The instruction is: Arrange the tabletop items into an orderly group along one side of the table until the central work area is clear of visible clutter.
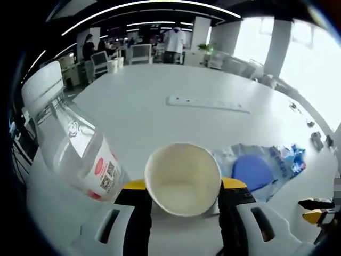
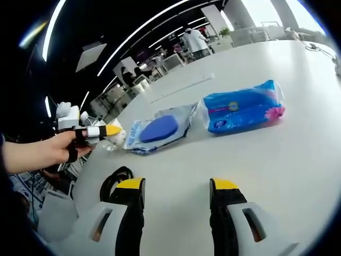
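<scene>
A white paper cup (image 1: 183, 178) points its open mouth at the camera, and my left gripper (image 1: 184, 188) is shut on it, one yellow-tipped jaw on each side. A clear plastic bottle (image 1: 74, 144) with a red label and a white cap leans close on the cup's left. Right of the cup lies a clear bag holding a blue item (image 1: 256, 170); the same bag (image 2: 157, 129) is ahead of my right gripper (image 2: 177, 186), which hangs open over bare table. Further right lies a blue tissue pack (image 2: 242, 106). A hand holds the left gripper (image 2: 98, 130).
A long white power strip (image 1: 208, 104) lies across the middle of the white table (image 1: 160, 90). A black cable loop (image 2: 114, 178) sits by my right gripper's left jaw. The right gripper (image 1: 319, 210) shows at the edge. Chairs, desks and people stand beyond the far edge.
</scene>
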Available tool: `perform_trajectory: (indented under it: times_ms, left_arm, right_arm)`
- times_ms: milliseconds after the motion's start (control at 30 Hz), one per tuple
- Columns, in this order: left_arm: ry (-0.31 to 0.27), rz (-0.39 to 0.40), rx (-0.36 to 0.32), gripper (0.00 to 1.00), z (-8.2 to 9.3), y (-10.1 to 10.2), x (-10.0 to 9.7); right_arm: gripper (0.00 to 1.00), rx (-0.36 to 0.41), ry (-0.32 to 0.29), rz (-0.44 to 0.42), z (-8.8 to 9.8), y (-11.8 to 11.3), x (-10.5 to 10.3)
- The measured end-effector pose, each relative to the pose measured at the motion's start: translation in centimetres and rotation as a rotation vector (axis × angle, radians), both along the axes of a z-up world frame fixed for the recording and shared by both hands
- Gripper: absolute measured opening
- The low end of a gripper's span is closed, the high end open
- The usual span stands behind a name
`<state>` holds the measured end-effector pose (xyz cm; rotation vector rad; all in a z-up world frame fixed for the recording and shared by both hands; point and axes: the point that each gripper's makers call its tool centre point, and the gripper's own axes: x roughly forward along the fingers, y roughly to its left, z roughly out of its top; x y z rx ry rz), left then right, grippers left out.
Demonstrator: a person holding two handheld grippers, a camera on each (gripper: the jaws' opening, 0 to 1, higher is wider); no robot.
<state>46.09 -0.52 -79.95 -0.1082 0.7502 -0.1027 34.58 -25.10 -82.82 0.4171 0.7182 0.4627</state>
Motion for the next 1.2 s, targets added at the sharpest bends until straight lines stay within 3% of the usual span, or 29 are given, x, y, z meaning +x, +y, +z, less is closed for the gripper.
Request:
perform_trajectory:
  times_ms: [300,467,933,1200]
  left_arm:
    - [-0.030,-0.006,0.004,0.50,0.5,-0.1,0.2]
    - [-0.043,-0.007,0.002,0.57,0.7,-0.2,0.3]
    - [-0.058,-0.014,-0.005,0.67,1.1,-0.3,-0.1]
    - [-0.082,0.001,-0.053,0.72,2.2,-0.1,-0.7]
  right_arm:
    - [0.46,0.002,-0.001,-0.003,0.0,-0.2,0.0]
    - [0.46,0.003,-0.001,-0.003,0.0,-0.1,-0.1]
    - [0.46,0.002,-0.001,0.005,0.0,0.1,-0.2]
    - [0.46,0.008,-0.004,0.007,0.0,0.2,-0.3]
